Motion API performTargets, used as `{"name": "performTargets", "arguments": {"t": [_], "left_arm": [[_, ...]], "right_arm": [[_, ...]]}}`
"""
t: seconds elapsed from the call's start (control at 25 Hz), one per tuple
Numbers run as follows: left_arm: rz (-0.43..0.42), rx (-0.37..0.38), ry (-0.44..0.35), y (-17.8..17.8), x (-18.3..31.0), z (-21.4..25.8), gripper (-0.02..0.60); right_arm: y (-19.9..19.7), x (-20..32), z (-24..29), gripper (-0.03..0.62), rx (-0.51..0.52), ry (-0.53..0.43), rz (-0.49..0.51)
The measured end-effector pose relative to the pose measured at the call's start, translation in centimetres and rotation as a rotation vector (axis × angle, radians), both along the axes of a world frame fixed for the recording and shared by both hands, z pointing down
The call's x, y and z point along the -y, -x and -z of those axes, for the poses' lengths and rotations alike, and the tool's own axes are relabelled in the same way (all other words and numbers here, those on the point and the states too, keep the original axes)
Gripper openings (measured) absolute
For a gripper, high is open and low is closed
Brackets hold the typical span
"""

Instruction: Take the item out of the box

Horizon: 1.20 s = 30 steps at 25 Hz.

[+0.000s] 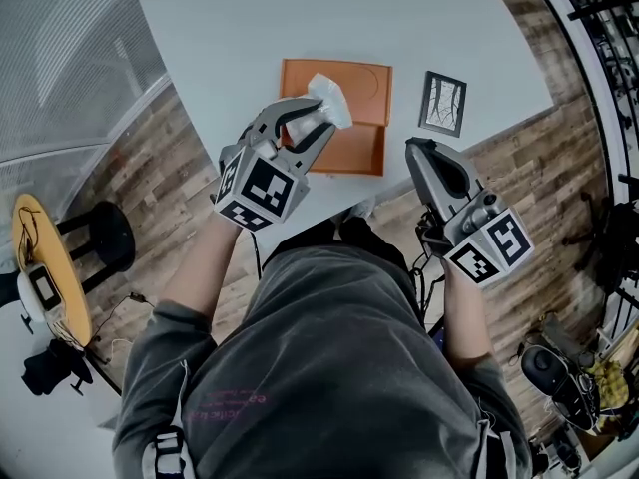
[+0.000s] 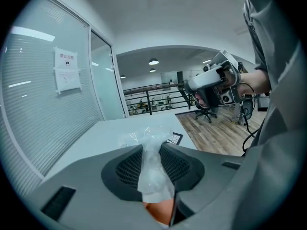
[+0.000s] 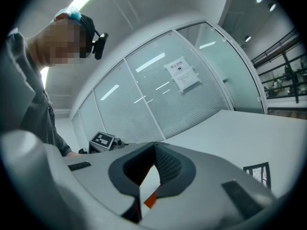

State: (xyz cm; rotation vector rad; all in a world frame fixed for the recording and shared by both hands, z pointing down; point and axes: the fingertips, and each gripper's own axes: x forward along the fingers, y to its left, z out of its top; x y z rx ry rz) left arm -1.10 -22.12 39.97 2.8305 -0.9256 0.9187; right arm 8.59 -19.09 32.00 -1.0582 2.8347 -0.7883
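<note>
An open orange box (image 1: 364,93) lies on the white table (image 1: 250,28). My left gripper (image 1: 318,118) hovers over its near left part, shut on a white plastic-wrapped item (image 1: 329,100) that sticks out past the fingertips. In the left gripper view the wrapper (image 2: 152,169) is pinched between the two dark pads, with a sliver of the orange box (image 2: 160,212) below. My right gripper (image 1: 419,151) hangs at the table's near edge, right of the box, jaws together and holding nothing. The right gripper view shows its tips (image 3: 154,145) meeting.
A small black-framed card (image 1: 442,103) lies on the table right of the box. A frosted glass wall (image 1: 70,58) runs along the left. On the wooden floor stand a black stool (image 1: 105,236) at left and cables and shoes (image 1: 559,377) at right.
</note>
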Motion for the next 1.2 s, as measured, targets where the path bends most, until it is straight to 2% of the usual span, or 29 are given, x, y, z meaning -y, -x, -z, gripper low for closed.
{"name": "performTargets", "arguments": {"t": [0.24,0.8,1.2], "left_arm": [[0.043,-0.05,-0.031,1.0,0.2,2.4,0.115],[0.083,-0.128,-0.118,2.7,0.0,6.4,0.115],[0.104,-0.148,-0.165,4.3,-1.2,8.1,0.114]], "right_arm": [[0.4,0.2,1.1,0.005,-0.008,-0.027,0.012],[1.3,-0.1,2.8,0.005,-0.03,-0.067,0.027],[2.6,-0.7,3.3,0.005,-0.034,-0.084,0.043]]}}
